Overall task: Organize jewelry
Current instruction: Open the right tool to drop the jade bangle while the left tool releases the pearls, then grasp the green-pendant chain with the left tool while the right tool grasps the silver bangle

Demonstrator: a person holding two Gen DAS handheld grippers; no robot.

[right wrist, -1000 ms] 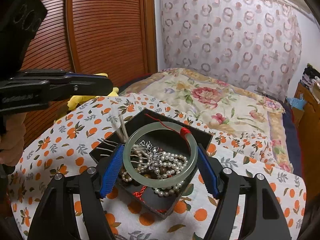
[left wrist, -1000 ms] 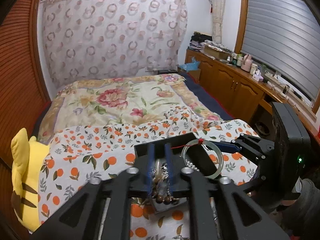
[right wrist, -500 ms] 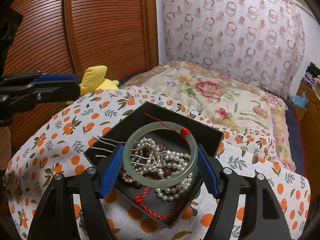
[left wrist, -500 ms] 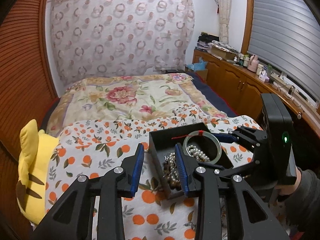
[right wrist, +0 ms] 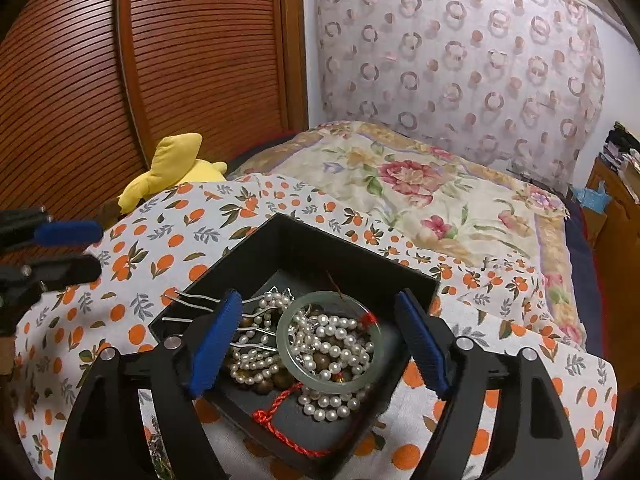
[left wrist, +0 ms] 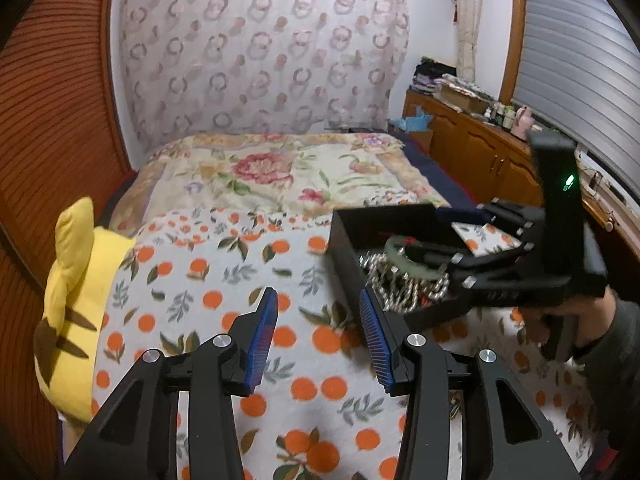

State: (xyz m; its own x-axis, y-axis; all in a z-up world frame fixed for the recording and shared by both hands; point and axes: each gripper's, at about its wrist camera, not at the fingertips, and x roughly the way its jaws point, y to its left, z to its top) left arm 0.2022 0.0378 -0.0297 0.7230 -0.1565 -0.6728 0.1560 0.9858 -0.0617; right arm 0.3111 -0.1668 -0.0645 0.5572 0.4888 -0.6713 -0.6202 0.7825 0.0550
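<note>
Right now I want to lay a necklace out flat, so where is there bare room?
The orange-print cloth lies bare between the yellow plush and the black box. The box itself is crowded: pearls, jade bangle, red cord.

Warm, dim indoor light, soft shadows, edges bent round with dark corners, black box (left wrist: pixel 384 236) a bit blurry in the left view, right view sharper

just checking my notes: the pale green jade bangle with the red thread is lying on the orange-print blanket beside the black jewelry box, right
Not quite. The pale green jade bangle with the red thread lies inside the black jewelry box, on top of the pearl strands, not on the orange-print blanket. The right wrist view shows it, between the opening jaws of the right gripper, untouched.
</note>
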